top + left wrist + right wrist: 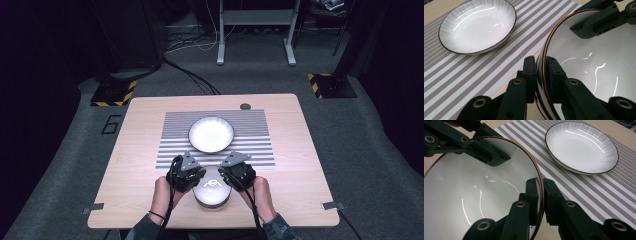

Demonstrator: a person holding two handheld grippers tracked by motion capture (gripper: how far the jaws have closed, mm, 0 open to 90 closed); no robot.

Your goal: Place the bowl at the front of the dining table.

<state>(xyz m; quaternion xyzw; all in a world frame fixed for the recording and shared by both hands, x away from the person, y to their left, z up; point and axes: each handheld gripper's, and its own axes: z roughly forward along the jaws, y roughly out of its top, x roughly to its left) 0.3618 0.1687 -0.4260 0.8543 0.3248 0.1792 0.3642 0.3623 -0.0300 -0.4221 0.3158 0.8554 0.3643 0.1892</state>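
White bowl (212, 191) near the table's (125, 150) front edge has opposite rims clamped by left tongs (540, 72) and right tongs (541, 195).

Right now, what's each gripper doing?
Left gripper: shut on the bowl rim.
Right gripper: shut on the same bowl's opposite rim.
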